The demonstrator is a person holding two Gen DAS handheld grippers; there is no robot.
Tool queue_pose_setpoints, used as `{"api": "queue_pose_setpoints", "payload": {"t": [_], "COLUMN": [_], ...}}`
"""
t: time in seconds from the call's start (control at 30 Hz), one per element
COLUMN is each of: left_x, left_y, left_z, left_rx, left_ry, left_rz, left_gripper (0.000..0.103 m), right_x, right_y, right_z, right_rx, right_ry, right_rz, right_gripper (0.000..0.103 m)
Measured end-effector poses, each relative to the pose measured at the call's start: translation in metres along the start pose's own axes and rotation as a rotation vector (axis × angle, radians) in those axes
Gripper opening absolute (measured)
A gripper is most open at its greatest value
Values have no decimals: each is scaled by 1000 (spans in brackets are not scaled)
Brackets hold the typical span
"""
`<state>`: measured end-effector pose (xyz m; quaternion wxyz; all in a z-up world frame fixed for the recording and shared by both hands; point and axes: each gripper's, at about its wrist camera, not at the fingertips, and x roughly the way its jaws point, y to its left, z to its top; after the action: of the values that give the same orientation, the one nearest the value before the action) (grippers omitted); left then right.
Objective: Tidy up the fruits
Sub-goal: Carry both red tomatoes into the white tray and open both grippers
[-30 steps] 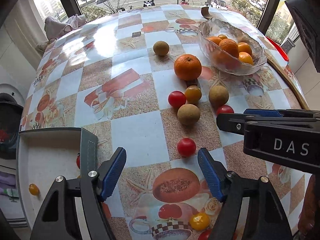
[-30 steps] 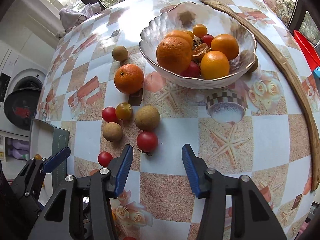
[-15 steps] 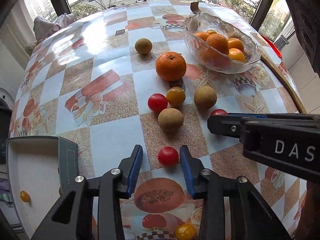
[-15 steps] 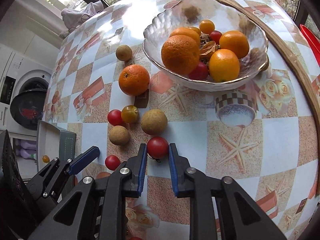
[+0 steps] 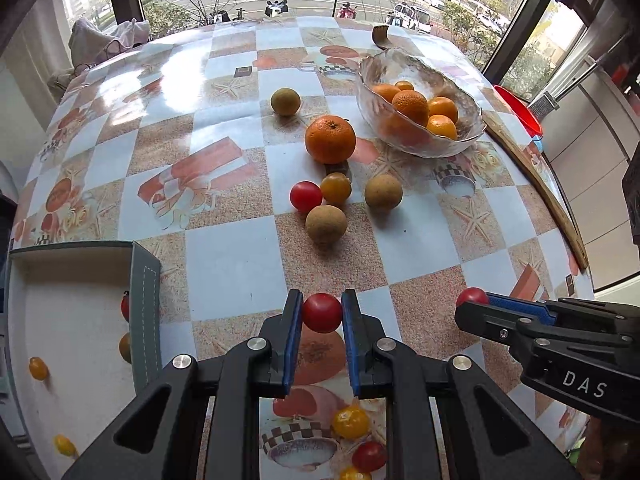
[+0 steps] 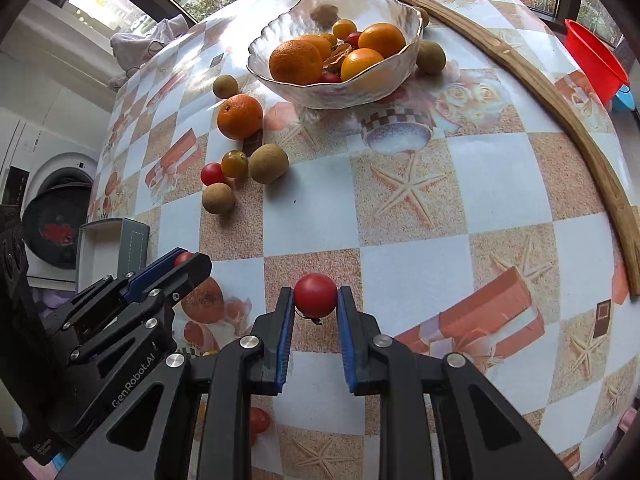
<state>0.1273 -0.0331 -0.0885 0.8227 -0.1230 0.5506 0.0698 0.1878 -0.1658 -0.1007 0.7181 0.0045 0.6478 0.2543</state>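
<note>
My left gripper (image 5: 321,314) is shut on a red cherry tomato (image 5: 322,313) and holds it above the table. My right gripper (image 6: 316,298) is shut on another red cherry tomato (image 6: 315,295); it shows in the left wrist view (image 5: 472,297) too. On the table lie an orange (image 5: 330,139), a red tomato (image 5: 305,195), a yellow tomato (image 5: 336,188) and three brown round fruits (image 5: 326,224). A glass bowl (image 5: 468,136) at the back right holds oranges and small tomatoes.
A white box (image 5: 60,304) with a grey wall stands at the left edge and holds small tomatoes. More small tomatoes (image 5: 351,422) lie near the front edge. A curved wooden strip (image 6: 560,100) runs along the right side. A red basin (image 6: 594,60) is beyond it.
Both grippers have closed on their tomatoes and drawn back and up from the table, so the fruit cluster looks farther away.
</note>
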Motion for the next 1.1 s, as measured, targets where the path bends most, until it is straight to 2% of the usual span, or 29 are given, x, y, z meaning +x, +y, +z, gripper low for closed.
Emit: {"api": "queue_pose_setpoints", "payload": {"t": [0.27, 0.53, 0.77, 1.1], "left_x": [-36, -64, -80, -96], "left_y": [36, 67, 103, 152], "left_z": [-20, -50, -78, -114], "left_rx": [-115, -157, -227, -334], "left_ry": [-29, -38, -29, -21], "left_rz": [-27, 26, 95, 176], "left_gripper": [21, 21, 21, 21], "right_x": [-1, -4, 6, 15], "right_y": [3, 27, 70, 151], "right_z": [-17, -22, -25, -34], "right_rx": [13, -30, -93, -232], "right_ry": [14, 19, 38, 60], "right_rz": [-5, 2, 33, 104], "right_gripper": [23, 23, 23, 23]}}
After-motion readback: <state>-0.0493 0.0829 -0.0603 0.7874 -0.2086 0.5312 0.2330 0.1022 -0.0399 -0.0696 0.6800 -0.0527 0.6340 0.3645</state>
